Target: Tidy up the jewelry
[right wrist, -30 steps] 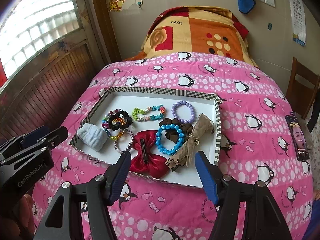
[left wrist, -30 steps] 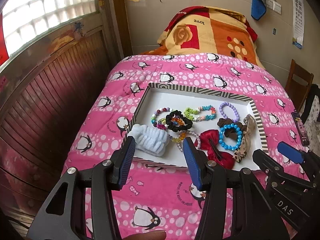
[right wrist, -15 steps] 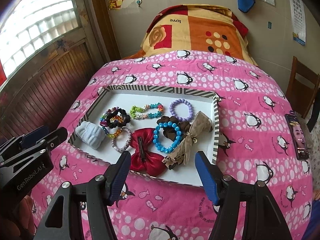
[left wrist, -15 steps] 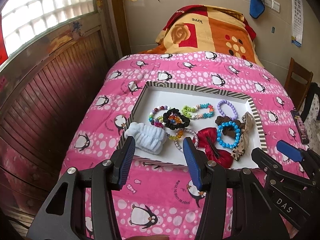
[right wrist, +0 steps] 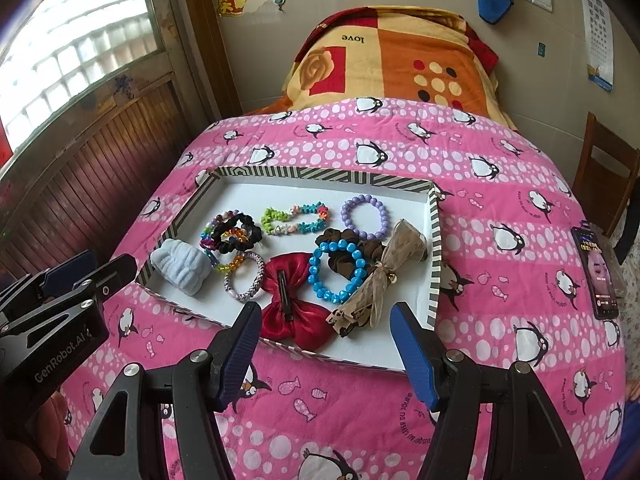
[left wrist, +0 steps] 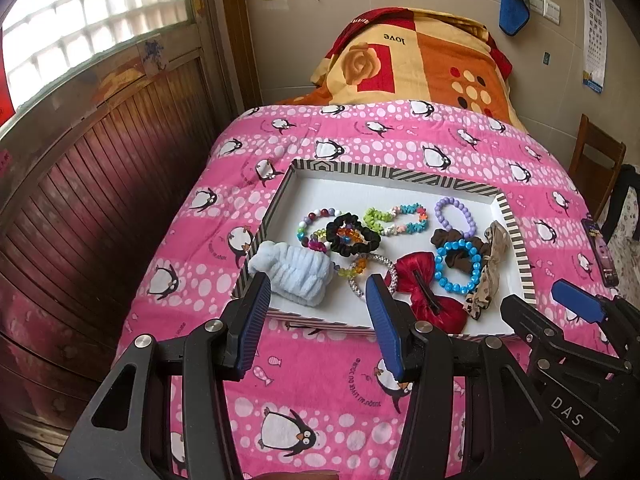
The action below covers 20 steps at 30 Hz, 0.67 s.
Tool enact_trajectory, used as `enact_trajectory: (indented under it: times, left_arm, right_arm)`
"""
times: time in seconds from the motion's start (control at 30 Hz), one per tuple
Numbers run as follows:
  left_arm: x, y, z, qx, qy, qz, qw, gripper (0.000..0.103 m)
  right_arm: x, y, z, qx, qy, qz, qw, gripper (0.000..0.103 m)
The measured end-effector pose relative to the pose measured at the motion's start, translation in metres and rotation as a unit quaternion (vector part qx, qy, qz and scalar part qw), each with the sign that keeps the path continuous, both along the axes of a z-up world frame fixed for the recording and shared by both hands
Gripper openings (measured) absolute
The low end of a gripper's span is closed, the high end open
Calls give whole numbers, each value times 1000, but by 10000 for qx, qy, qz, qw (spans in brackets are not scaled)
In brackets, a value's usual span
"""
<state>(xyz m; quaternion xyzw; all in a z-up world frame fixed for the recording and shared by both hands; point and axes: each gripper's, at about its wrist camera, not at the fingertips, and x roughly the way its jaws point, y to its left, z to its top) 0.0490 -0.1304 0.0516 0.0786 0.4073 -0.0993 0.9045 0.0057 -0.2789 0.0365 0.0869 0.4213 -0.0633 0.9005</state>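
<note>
— So, what are we dealing with, biggest first?

— Everything sits in the striped-rim tray (right wrist: 434, 256) on the pink penguin bedspread (right wrist: 500, 200). Biggest piece is the red satin bow clip (right wrist: 294, 304) at the near edge: light, slippery cloth, but probably a stiff metal clip runs down its middle. I'd pinch across that bar, not the puffed loops.

— And the pale blue thing?

— A fluffy headband (left wrist: 294, 274) in the near-left corner, partly over the tray wall. Soft, squashy, no weight to speak of; grab the bulk anywhere.

— The tan ribbon bow?

— The leopard-print bow (right wrist: 378, 280) is limp and will flop. Take it at the knot. It lies touching the brown scrunchie (right wrist: 340, 258), which sits under the blue bead bracelet (right wrist: 338, 272).

— So the beads come off first?

— Likely. Hard, round, slick beads on elastic, I'd judge; nip one side of the ring so it hangs. Same for the purple bracelet (right wrist: 364, 218), which lies clear of its neighbours.

— The tangle on the left?

— The black scrunchie (left wrist: 352, 236) overlaps several multicoloured bead strings; pulling one may drag others.

— Tongs?

— Both sets stand apart and empty: the left tongs (left wrist: 316, 326) hover short of the headband, the right tongs (right wrist: 326, 354) short of the red bow.
</note>
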Motion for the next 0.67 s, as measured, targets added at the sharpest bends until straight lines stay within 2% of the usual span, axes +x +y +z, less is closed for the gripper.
enact_trajectory:
  times: [0.67]
  left_arm:
    - [-2,-1,-6,-9,7,-30,10000,49]
  right_arm:
    - [0,0,-5,34,83,47,9999,64]
